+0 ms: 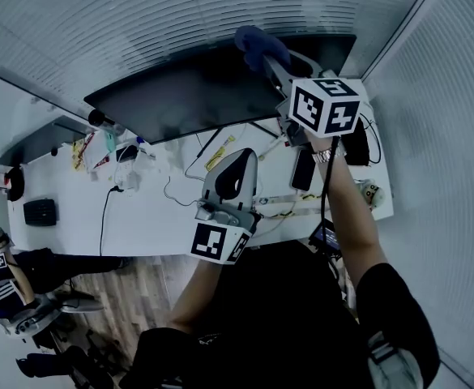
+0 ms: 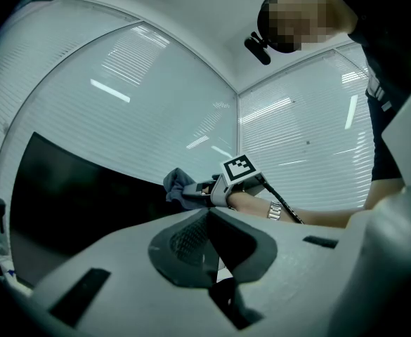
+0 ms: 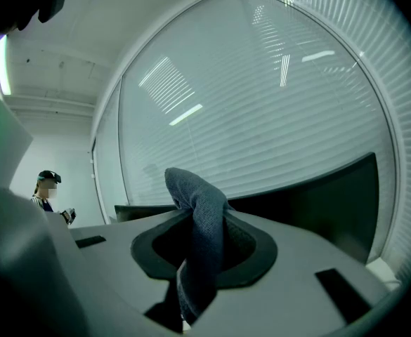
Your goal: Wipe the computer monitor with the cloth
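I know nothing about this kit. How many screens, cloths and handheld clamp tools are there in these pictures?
Monitors: 2, the big monitor and the small monitor beside it.
Cloths: 1, the cloth, clamped in the right gripper.
Grippers: 2, that one and the left gripper, shut on nothing.
Total: 5.

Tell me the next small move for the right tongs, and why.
Probably draw the right tongs down and leftward, dragging the cloth across the screen. They are shut on the cloth, which sits at the top edge of the monitor, toward its right end, so most of the dark screen lies below and left. The left tongs are shut, empty.
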Motion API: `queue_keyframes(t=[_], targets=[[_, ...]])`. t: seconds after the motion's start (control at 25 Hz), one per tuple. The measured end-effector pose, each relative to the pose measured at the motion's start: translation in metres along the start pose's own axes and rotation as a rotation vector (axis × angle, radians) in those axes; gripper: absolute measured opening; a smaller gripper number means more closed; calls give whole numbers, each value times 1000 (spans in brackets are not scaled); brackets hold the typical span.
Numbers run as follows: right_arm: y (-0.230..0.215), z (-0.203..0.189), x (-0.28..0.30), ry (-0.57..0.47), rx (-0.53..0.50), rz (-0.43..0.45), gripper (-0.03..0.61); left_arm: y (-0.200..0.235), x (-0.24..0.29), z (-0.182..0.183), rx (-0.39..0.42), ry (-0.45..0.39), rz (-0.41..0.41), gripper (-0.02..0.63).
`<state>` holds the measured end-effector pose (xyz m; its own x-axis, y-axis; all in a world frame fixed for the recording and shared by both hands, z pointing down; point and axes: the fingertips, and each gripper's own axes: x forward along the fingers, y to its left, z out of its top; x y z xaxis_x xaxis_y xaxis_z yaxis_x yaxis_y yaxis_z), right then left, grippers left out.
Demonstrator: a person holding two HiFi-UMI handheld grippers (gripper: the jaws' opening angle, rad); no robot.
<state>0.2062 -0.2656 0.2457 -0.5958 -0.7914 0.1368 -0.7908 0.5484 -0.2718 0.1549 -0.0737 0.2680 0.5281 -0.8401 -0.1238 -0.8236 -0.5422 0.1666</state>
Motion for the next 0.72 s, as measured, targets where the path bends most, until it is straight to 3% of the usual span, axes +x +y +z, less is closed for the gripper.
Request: queue_keyframes(t=[0.72], targets=[[-59, 12, -31, -27, 25, -39, 86, -41, 35, -14, -8, 6, -26, 6]])
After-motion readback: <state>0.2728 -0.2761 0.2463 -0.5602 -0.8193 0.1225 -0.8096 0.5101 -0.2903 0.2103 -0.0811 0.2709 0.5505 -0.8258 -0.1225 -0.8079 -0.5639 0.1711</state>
